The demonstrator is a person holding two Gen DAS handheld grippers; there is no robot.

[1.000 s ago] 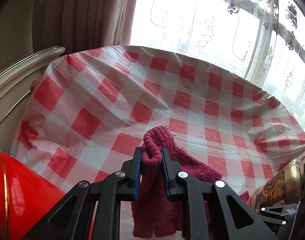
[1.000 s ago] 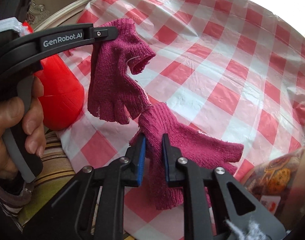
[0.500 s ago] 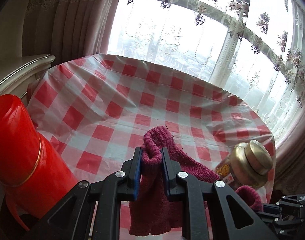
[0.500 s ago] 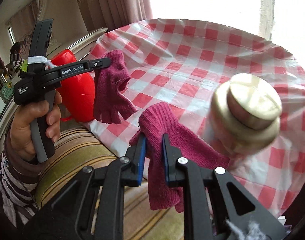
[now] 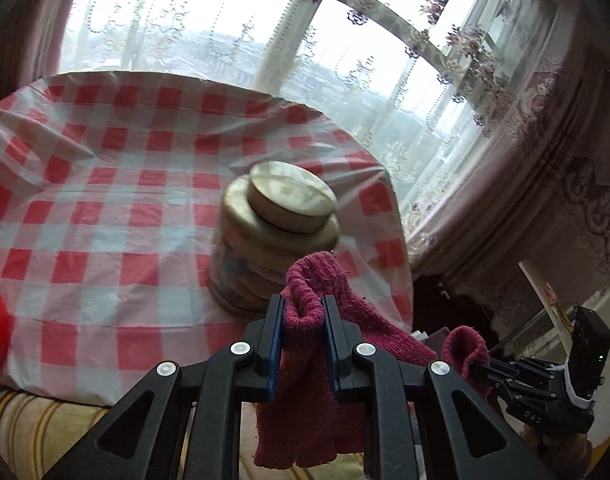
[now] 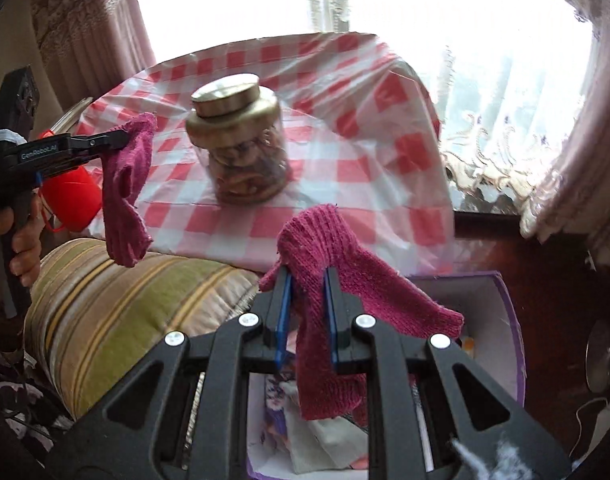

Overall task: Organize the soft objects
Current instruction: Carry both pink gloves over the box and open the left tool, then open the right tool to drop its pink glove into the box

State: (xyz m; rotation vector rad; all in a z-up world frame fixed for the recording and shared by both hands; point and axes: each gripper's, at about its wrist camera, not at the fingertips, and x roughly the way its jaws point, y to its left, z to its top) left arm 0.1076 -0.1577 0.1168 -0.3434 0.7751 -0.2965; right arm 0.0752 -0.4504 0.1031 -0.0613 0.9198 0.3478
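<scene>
- Two magenta knit gloves are held off the table, one per gripper.
- Left gripper (image 5: 303,334) is clamped on the cuff of the left glove (image 5: 305,404), which hangs past the table edge.
- Right gripper (image 6: 307,312) pinches the right glove (image 6: 325,320) above a purple box (image 6: 509,332).
- Gold-lidded jar (image 6: 239,136) stands on the checked tablecloth (image 6: 345,184).

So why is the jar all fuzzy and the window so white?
Left wrist view: the jar is smeared by motion blur, while the tool and its glove stay sharp. Right wrist view: the window is blown out by daylight, and the fisheye lens bends the table edge.
</scene>
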